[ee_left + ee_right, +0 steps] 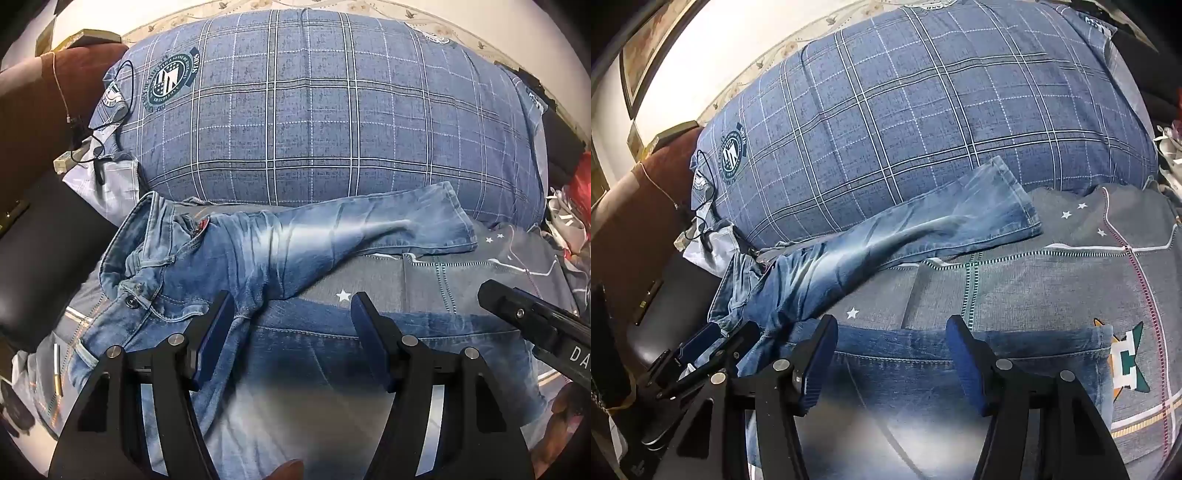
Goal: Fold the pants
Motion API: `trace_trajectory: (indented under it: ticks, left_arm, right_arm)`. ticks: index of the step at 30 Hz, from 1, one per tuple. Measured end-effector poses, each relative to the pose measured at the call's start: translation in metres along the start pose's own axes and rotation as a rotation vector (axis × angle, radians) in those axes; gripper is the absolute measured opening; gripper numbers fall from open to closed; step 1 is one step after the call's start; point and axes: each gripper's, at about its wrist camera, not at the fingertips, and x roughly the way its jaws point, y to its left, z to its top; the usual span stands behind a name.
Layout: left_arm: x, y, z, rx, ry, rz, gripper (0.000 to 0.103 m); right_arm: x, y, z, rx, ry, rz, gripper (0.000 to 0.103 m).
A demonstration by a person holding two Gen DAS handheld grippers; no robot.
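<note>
Faded blue jeans point(229, 258) lie spread on the bed, waistband point(147, 266) at the left. One leg point(406, 225) runs to the far right against the plaid bedding. The other leg point(295, 354) lies flat along the near edge. My left gripper point(291, 299) stands open just above the crotch end of this near leg, its blue pads point(218, 325) not pressing cloth. In the right wrist view my right gripper point(892, 321) is open over the near leg point(923, 362), close to its hem point(1100, 354). The left gripper's fingers point(701, 341) show at that view's left.
A bulky blue plaid duvet point(314, 110) fills the back of the bed. The grey star-print sheet point(424, 288) lies under the jeans. At the left are a brown headboard point(37, 110), a black cable point(110, 122) and a dark seat point(44, 258). Red clutter point(580, 177) sits at the far right.
</note>
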Motion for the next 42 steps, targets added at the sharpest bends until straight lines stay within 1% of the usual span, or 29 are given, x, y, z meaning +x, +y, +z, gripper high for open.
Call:
trace_trajectory:
  ticks: [6,10,23,26,29,32,34,35,36,37,38,39,40,42]
  left_arm:
    - [0.001,0.000,0.000,0.000,-0.001,0.002,0.065]
    - [0.001,0.001,0.000,-0.005,0.002,0.003,0.065]
    - [0.000,0.000,0.002,-0.012,0.013,-0.006,0.065]
    - [0.001,0.001,0.004,-0.026,0.021,-0.005,0.065]
    - [0.008,0.004,0.006,-0.055,0.084,-0.023,0.065]
    - [0.016,0.014,0.010,-0.115,0.151,-0.062,0.065]
    - [0.021,0.022,0.011,-0.158,0.192,-0.091,0.065]
    - [0.023,0.024,0.011,-0.172,0.205,-0.104,0.065]
    - [0.025,0.027,0.011,-0.184,0.219,-0.114,0.065]
    - [0.027,0.028,0.011,-0.189,0.230,-0.121,0.065]
    - [0.029,0.029,0.011,-0.191,0.242,-0.130,0.065]
    - [0.032,0.030,0.011,-0.193,0.262,-0.139,0.065]
    - [0.036,0.030,0.010,-0.199,0.291,-0.151,0.065]
    - [0.040,0.032,0.010,-0.223,0.318,-0.198,0.065]
  right_arm:
    - [-0.003,0.002,-0.006,-0.002,0.002,-0.004,0.059]
    - [0.002,-0.001,-0.001,0.014,0.014,-0.002,0.059]
    - [0.001,0.001,-0.002,0.008,0.007,-0.003,0.059]
    - [-0.005,-0.009,0.011,0.031,0.009,0.027,0.059]
    - [0.001,-0.020,0.044,0.010,0.021,0.034,0.059]
    - [0.028,-0.041,0.082,0.016,0.048,0.022,0.059]
    - [0.065,-0.069,0.110,0.074,0.095,-0.022,0.059]
    - [0.084,-0.082,0.119,0.103,0.140,-0.047,0.059]
    - [0.099,-0.093,0.126,0.120,0.167,-0.062,0.059]
    - [0.112,-0.103,0.135,0.134,0.176,-0.065,0.059]
    - [0.131,-0.115,0.151,0.136,0.174,-0.088,0.059]
    - [0.145,-0.123,0.158,0.137,0.183,-0.119,0.059]
    - [0.163,-0.133,0.167,0.132,0.195,-0.169,0.059]
    - [0.197,-0.151,0.171,0.138,0.269,-0.262,0.059]
